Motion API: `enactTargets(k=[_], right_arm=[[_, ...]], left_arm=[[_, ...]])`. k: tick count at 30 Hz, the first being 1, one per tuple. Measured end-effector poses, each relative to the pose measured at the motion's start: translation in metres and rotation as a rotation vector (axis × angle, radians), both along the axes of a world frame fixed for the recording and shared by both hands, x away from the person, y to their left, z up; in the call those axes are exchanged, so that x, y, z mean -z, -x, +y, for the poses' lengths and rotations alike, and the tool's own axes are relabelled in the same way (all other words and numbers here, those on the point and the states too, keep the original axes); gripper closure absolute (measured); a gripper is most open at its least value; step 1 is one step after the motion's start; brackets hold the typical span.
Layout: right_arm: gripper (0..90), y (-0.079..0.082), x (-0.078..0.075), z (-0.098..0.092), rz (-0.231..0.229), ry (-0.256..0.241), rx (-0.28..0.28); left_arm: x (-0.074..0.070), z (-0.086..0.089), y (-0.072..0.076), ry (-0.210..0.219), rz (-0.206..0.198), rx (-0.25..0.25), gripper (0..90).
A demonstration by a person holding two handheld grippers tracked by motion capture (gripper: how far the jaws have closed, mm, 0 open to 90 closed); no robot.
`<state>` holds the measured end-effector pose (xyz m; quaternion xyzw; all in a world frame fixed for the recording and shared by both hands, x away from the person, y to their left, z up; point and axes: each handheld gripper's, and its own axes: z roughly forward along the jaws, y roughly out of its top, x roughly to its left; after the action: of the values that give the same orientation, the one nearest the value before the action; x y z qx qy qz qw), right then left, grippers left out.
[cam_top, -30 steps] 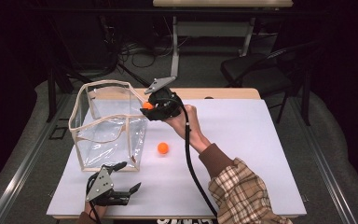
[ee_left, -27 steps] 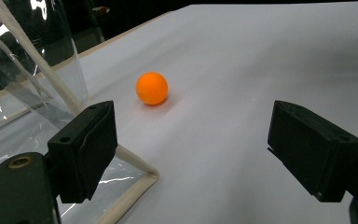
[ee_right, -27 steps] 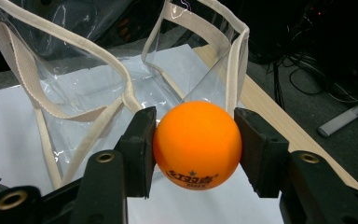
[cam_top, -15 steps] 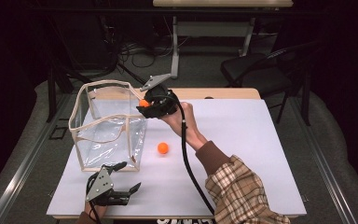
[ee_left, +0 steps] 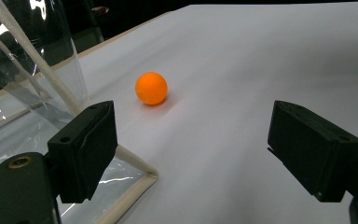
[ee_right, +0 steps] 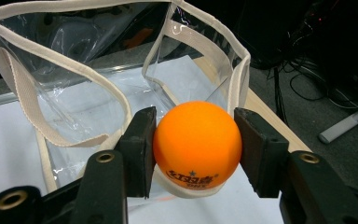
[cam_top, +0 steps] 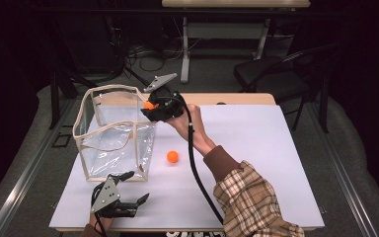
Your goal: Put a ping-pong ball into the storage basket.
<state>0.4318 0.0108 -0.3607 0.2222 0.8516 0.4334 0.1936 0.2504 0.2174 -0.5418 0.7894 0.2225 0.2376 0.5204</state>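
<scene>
In the high view the left gripper [cam_top: 128, 200] lies low at about seven o'clock on the white table [cam_top: 256, 163], near its front edge, held by a hand at the bottom of the picture. Its jaws stand wide apart with nothing between them. Its own view looks across the sheet: the loose orange ball [ee_left: 151, 87] rests on the table at about eleven o'clock beyond the jaws, well clear of both.

At about ten o'clock on the table stands the clear plastic bag [cam_top: 111, 138], upright and open at the top, with cream fabric trim along its edges and a looped handle. One bottom corner of the bag [ee_left: 121, 186] sits just beside the left jaw in the left gripper view.

The loose orange ball [cam_top: 172, 157] lies on the bare table just right of the bag, near the middle, apart from the bag's wall.

The right gripper [cam_top: 150, 107] hangs at the bag's upper right rim, at about twelve o'clock on the table, held by a hand whose plaid sleeve [cam_top: 251, 202] comes in from five o'clock. Its jaws are closed on a second orange ball [ee_right: 197, 147], pressing it from both sides; printed lettering and a star show on its lower face. Beyond that held ball, the bag's open mouth [ee_right: 121, 70] lies at eleven o'clock.
</scene>
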Motion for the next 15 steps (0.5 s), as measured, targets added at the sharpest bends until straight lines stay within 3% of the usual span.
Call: enactTargets(k=[15], right_arm=[[50.8,-0.006,-0.002,0.012,0.001,0.013,-0.007]], left_arm=[[0.0,0.0,0.0,-0.001,0.001,0.002,15.8]])
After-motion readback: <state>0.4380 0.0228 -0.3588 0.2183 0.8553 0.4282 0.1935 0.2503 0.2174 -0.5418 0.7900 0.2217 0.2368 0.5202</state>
